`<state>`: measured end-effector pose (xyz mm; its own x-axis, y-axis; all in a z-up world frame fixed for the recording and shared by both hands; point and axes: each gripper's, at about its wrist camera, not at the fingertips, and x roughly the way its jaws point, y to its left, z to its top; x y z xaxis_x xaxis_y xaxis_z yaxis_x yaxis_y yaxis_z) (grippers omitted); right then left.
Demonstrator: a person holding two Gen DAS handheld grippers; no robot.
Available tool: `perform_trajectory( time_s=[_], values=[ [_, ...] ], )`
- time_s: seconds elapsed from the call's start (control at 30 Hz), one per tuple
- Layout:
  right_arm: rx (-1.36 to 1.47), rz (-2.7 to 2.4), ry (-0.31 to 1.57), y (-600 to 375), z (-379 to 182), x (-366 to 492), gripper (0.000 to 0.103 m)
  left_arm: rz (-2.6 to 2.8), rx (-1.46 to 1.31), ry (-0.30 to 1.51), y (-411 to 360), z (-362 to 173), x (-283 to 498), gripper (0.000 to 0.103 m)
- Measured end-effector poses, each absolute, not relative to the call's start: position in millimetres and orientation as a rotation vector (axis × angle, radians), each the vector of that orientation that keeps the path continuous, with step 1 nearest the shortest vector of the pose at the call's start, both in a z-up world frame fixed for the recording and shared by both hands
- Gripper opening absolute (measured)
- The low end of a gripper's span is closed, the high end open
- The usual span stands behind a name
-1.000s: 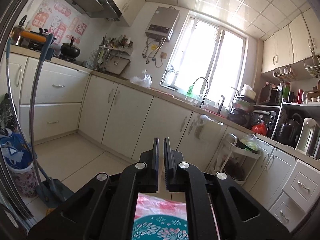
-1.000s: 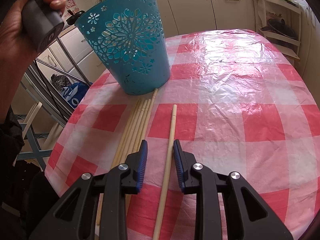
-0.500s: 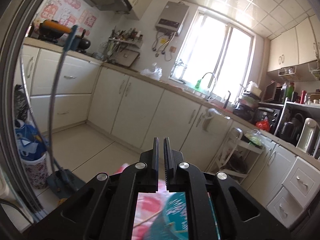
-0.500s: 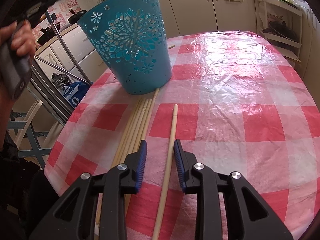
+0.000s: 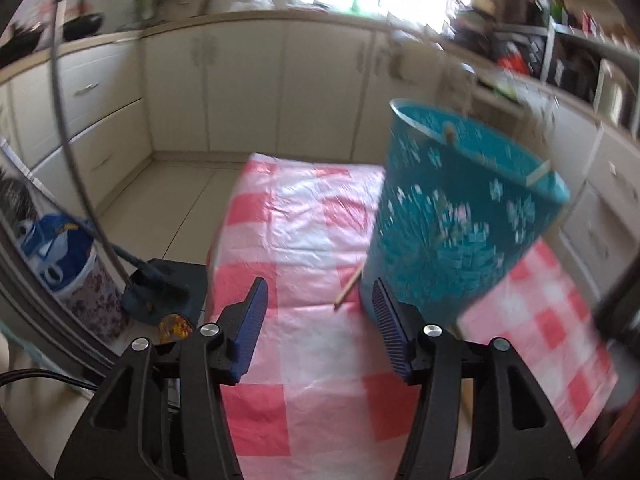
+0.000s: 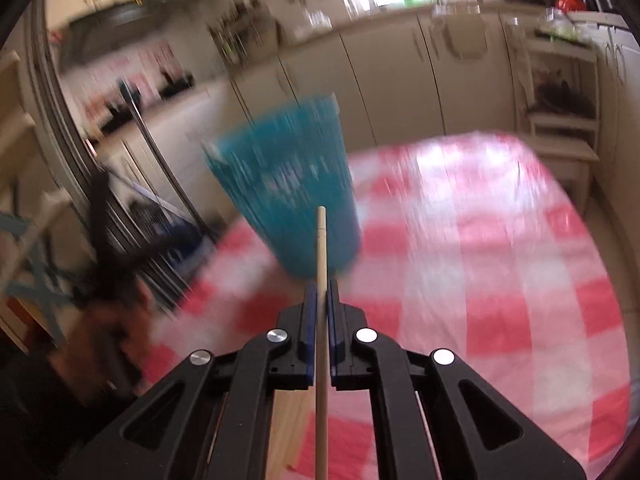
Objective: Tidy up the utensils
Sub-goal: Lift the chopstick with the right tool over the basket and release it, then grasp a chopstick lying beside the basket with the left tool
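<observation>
A right gripper (image 6: 318, 304) was clamped on a single wooden stick (image 6: 321, 320), which ran up between its blue pads and ended in front of a turquoise basket (image 6: 288, 192) on a table with a red-and-white checked cloth (image 6: 500, 264). The right wrist view was heavily blurred; more pale sticks (image 6: 290, 424) showed below the gripper body, their number unclear.

The left wrist view alone showed the left gripper (image 5: 320, 324) with its fingers wide apart and holding nothing, above the near edge of the checked cloth (image 5: 304, 216). Only there did the basket (image 5: 460, 216) appear tilted, with the tip of a stick (image 5: 350, 288) poking out beside its base and pale stick ends at its rim. That view also took in a dustpan (image 5: 156, 292) on the floor and a blue-and-white bag (image 5: 56, 240) in a patterned bin. No writing or brand could be read in either view.
</observation>
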<state>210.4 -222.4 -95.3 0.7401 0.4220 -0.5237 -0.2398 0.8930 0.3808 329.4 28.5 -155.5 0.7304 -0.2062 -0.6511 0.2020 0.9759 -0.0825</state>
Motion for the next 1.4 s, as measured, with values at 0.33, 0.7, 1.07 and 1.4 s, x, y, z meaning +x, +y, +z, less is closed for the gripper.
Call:
perform_trajectory(
  time_s=[0.33, 0.7, 1.07, 1.4],
  values=[
    [0.446, 0.471, 0.210, -208, 7, 279, 0.006, -0.243, 0.085, 0.774, 19, -168, 348, 0.056],
    [0.483, 0.331, 0.198, -194, -19, 355, 0.006, -0.286, 0.262, 0.826, -6, -180, 372, 0.056],
    [0.410, 0.349, 0.316, -196, -56, 320, 0.022, -0.344, 0.328, 0.872, -22, -198, 390, 0.041],
    [0.437, 0.343, 0.460, -218, -86, 252, 0.031, -0.375, 0.299, 0.904, -27, -205, 376, 0.004]
  ],
)
